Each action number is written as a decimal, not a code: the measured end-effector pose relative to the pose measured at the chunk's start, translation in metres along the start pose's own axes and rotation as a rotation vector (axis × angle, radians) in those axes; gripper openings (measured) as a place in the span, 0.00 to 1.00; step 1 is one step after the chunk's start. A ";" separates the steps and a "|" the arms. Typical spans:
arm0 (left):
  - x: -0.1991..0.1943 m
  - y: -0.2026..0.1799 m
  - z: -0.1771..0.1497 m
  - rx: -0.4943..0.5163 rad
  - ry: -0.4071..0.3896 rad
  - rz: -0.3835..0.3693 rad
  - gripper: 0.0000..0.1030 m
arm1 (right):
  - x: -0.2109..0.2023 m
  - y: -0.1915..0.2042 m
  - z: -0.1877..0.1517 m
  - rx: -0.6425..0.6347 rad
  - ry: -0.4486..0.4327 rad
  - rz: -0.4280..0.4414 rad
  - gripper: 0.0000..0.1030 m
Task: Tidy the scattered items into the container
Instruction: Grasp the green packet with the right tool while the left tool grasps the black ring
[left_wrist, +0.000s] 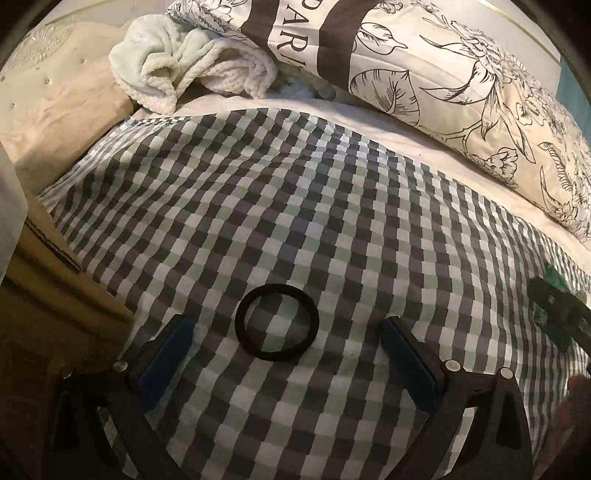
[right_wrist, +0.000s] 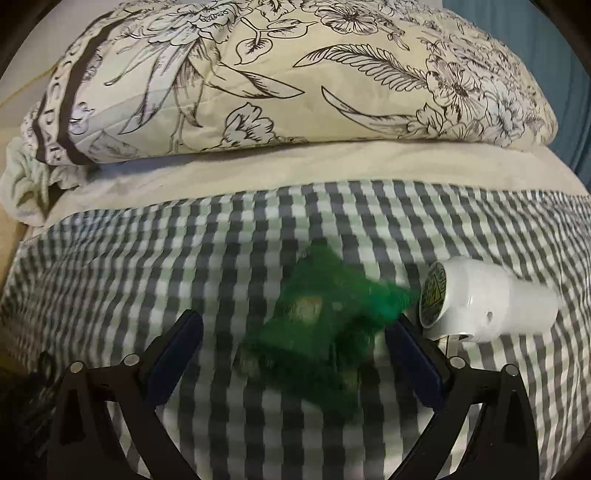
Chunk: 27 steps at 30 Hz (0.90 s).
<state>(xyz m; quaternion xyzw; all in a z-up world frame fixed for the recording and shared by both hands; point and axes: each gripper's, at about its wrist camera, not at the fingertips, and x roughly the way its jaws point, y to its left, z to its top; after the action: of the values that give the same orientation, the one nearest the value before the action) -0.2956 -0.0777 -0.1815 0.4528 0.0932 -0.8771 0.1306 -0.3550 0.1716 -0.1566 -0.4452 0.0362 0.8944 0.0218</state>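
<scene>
In the left wrist view, the left gripper (left_wrist: 286, 345) stands wide open, its blue pads at the lower centre of the frame. A black ring (left_wrist: 277, 322) lies flat on the checked cloth (left_wrist: 295, 206) squarely between them, touched by neither. A cardboard box (left_wrist: 55, 295), probably the container, sits at the left edge, close to this gripper.

In the right wrist view, the right gripper (right_wrist: 293, 341) is also open. A blurred green packet (right_wrist: 325, 325) lies between its pads, long axis running from upper right to lower left; I cannot tell whether the right pad touches it. A white bottle (right_wrist: 491, 302) lies on its side just beside the packet, right of centre, crowding that pad. A floral pillow (right_wrist: 295, 74) fills the top of the frame.
</scene>
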 end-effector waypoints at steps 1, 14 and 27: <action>0.000 0.000 0.000 -0.002 -0.002 -0.002 1.00 | 0.002 0.000 0.001 -0.001 0.002 -0.029 0.85; -0.021 0.020 -0.005 -0.024 -0.025 -0.071 0.06 | -0.043 0.000 -0.015 -0.096 -0.051 -0.043 0.39; -0.113 0.012 -0.038 0.043 -0.063 -0.178 0.06 | -0.153 -0.010 -0.056 -0.137 -0.107 0.066 0.39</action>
<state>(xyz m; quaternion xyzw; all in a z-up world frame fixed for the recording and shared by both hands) -0.1997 -0.0619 -0.1112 0.4177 0.1098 -0.9008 0.0453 -0.2180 0.1762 -0.0686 -0.3959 -0.0117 0.9175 -0.0361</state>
